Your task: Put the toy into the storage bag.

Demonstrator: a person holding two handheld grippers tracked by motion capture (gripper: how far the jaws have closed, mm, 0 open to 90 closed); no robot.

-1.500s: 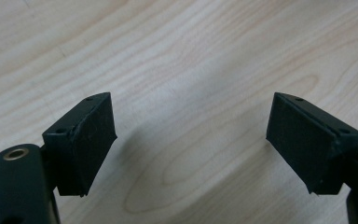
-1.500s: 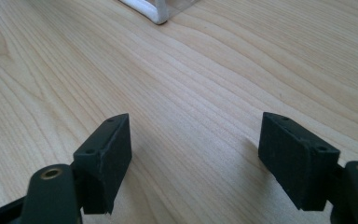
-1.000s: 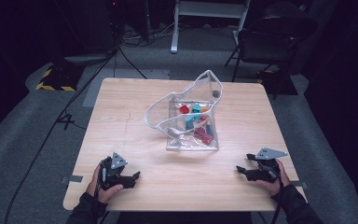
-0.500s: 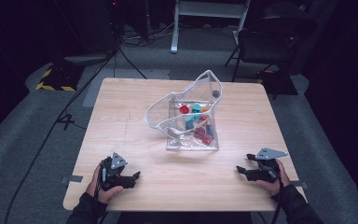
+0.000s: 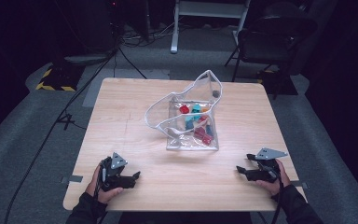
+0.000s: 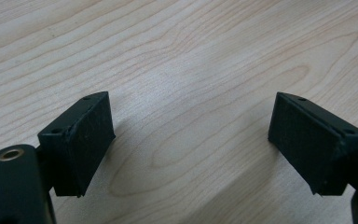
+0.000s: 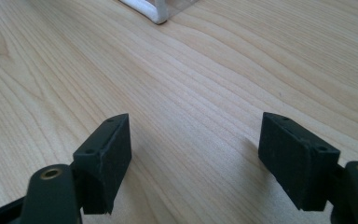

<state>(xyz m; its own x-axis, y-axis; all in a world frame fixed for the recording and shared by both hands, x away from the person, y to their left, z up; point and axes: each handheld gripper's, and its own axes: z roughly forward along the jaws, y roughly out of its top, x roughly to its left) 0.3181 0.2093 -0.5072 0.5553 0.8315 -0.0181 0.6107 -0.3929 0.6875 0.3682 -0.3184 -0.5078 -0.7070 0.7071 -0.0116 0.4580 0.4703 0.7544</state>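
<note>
Evidently waiting to start, each hand-held gripper, left (image 5: 136, 176) and right (image 5: 240, 170), rests open and empty well short of the clear pouch (image 5: 186, 116) holding small toys

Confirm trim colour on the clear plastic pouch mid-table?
White piping edges the clear plastic pouch; the high view shows it best.

We see a square desk (image 5: 121, 121) of pale wood grain. A clear pouch (image 5: 191, 126) with white piping lies near its middle, a little toward the far side, holding small red and teal pieces. Our two tongs rest low at the near corners, well apart from it.
</note>
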